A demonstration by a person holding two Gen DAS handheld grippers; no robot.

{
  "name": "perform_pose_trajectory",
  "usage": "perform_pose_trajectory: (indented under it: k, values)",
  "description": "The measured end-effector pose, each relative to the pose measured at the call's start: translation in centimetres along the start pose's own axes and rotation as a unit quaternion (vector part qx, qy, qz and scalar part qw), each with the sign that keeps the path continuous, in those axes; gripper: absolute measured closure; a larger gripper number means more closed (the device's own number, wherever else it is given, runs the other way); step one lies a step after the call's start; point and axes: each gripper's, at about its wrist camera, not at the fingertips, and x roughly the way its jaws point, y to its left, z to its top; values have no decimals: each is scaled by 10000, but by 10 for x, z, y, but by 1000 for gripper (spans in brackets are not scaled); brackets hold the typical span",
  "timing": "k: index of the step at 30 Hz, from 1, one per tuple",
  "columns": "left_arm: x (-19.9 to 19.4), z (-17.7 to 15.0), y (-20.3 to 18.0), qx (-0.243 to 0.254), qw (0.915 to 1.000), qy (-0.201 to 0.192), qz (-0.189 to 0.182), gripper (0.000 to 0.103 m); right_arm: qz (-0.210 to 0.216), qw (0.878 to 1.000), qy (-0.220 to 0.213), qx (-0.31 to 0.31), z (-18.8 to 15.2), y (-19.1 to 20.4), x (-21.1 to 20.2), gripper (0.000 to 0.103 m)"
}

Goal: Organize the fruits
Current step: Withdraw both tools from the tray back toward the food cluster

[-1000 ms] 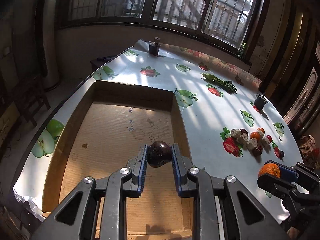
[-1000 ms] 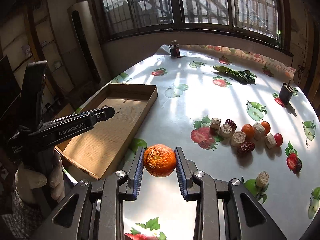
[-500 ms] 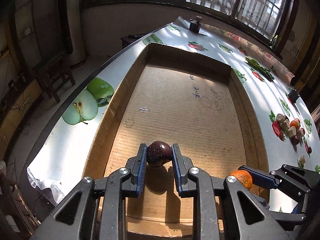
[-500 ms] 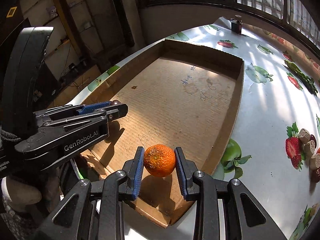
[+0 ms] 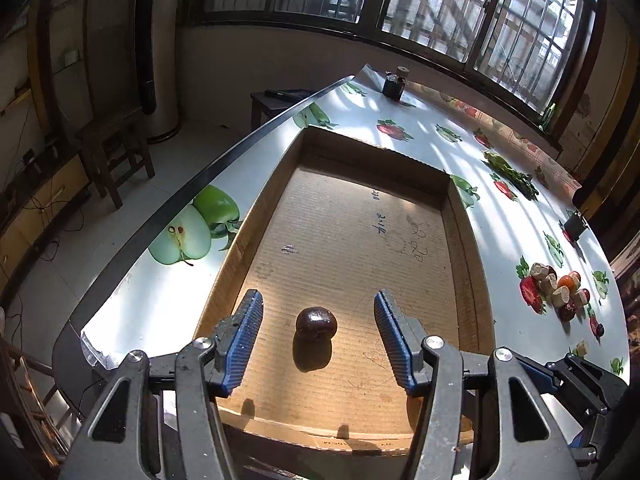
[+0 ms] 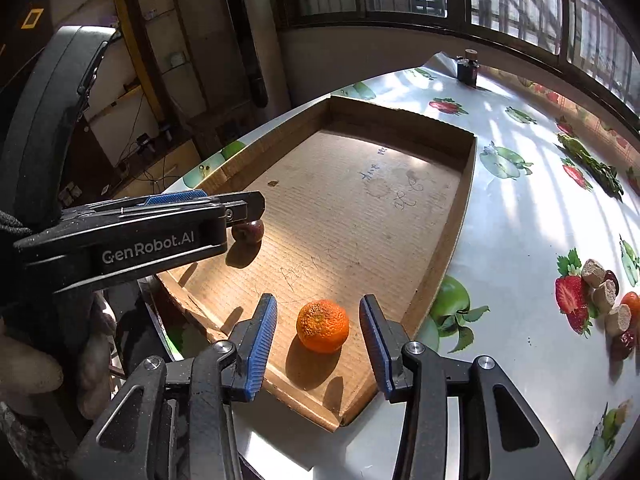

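Left wrist: one dark fruit (image 5: 316, 322), one orange (image 6: 322, 325), each hand-held gripper parted.

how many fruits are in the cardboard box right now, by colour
orange: 1, the tangerine
dark purple: 1, the plum
total: 2 fruits in the cardboard box, each lying on its floor between open jaws that do not touch it

text: "GenRobot.AI" | on: side of left gripper (image 6: 244, 210) | other: handwritten marks on cardboard box (image 6: 436, 240) floor, unreadable
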Motion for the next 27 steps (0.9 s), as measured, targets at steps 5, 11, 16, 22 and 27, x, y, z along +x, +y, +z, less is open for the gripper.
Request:
perform_pose_trajectory:
  k: [5, 11, 16, 22, 27]
  values:
    - [-21, 3, -16, 32, 9992, -329, -236, 45, -347, 9978, -438, 350, -9, -36, -45, 52]
    - [-36, 8, -58, 376, 9958, -619, -562, 33, -1418, 9812, -978, 871, -31, -114, -118, 35]
    - [-28, 8, -105, 659, 9929, -430, -892, 29, -2535, 9545, -1066, 1155, -50, -181, -162, 26]
    - [-6, -6, -166, 1160, 9859, -84, -1205, 29, -2550, 9405, -538, 2182, -90, -252, -165, 26]
    - [23, -7, -205, 1260, 9828, 244, -1331, 29, -1911, 9469, -333, 2564, -108, -266, -141, 26]
